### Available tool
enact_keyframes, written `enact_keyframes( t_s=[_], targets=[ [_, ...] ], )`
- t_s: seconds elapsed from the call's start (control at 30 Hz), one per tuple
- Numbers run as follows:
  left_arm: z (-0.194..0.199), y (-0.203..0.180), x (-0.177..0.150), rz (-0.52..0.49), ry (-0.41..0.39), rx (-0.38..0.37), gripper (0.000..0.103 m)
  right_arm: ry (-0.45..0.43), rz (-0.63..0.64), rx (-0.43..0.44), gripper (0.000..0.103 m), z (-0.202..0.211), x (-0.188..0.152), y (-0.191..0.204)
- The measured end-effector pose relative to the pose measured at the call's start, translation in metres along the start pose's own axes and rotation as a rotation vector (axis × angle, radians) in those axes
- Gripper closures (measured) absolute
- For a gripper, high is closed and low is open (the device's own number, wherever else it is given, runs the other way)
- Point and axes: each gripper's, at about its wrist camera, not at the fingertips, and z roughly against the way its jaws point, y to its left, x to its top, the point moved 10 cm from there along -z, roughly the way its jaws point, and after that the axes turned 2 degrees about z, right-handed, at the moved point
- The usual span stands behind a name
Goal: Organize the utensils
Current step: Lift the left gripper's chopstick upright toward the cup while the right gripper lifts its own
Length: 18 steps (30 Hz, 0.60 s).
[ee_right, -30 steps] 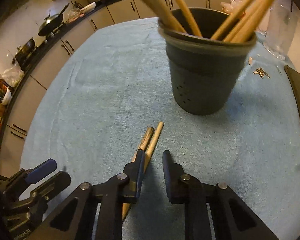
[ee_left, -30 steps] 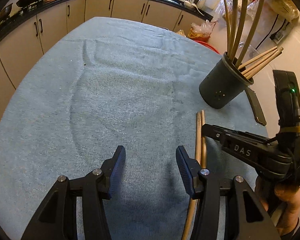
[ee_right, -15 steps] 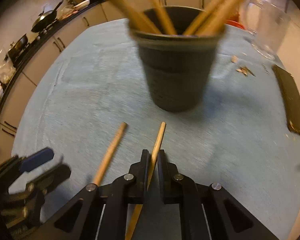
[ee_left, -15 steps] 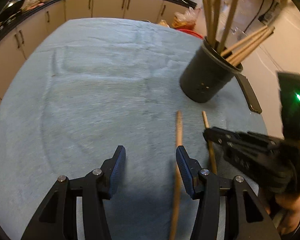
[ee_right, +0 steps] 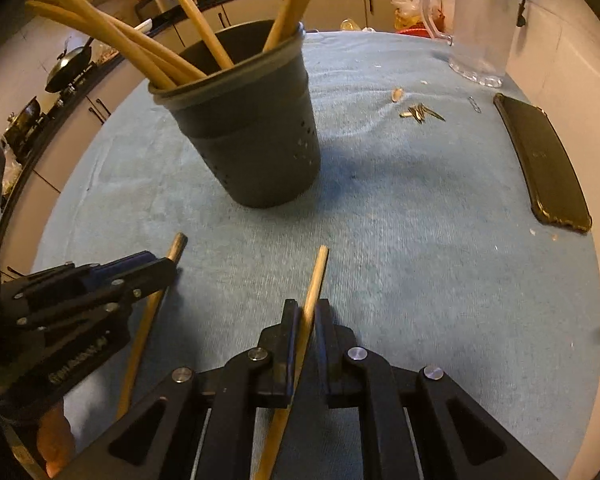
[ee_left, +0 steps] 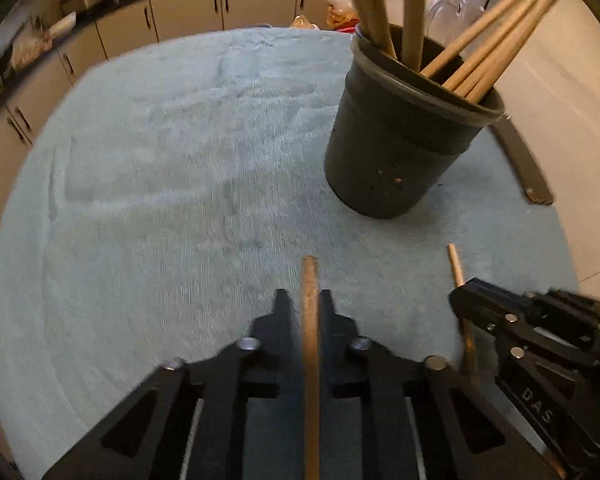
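Chopsticks (ee_left: 310,312) (ee_right: 312,292) sit clamped in left claw (ee_left: 304,300) and right claw (ee_right: 305,312).

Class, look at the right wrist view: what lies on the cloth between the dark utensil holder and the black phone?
Mostly bare blue cloth lies between the utensil holder and the phone; the right wrist view shows only small seed-like scraps farther back.

"DAS" on right hand-held gripper (ee_left: 466,310).

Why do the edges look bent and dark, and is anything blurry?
Both views use a fisheye lens: cabinets curve and corners go black. Left wrist view: slightly smeared, the cup and chopsticks inside it soft. Right wrist view: sharper, the cup casting a soft shadow on the blue cloth.
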Motion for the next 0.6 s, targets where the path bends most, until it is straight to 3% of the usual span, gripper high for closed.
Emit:
enact_keyframes(
  t_s=[0.1,0.2,0.33,0.4,0.53,0.6],
  targets=[
    [-0.002,-0.003,0.003,-0.039,-0.005,0.018,0.096,0.015,0.013,-0.008,0.090,-0.002,0.007,0.005],
    [0.004,0.007,0.005,0.025,-0.002,-0.042,0.096,0.009,0.055,-0.019,0.090,-0.006,0.017,0.013],
    [0.045,0.024,0.010,0.106,-0.115,-0.099,0.096,-0.015,0.004,0.052,0.095,-0.005,0.030,0.011],
    [0.074,0.035,0.009,0.136,-0.189,-0.105,0.096,-0.098,-0.034,0.118,0.095,0.016,0.033,0.013],
    [0.128,0.047,0.002,0.158,-0.316,-0.084,0.096,-0.268,-0.086,0.145,0.095,0.076,0.035,0.007],
    [0.149,0.053,-0.005,0.179,-0.354,-0.084,0.096,-0.362,-0.083,0.117,0.096,0.106,0.034,0.007]
  ],
)
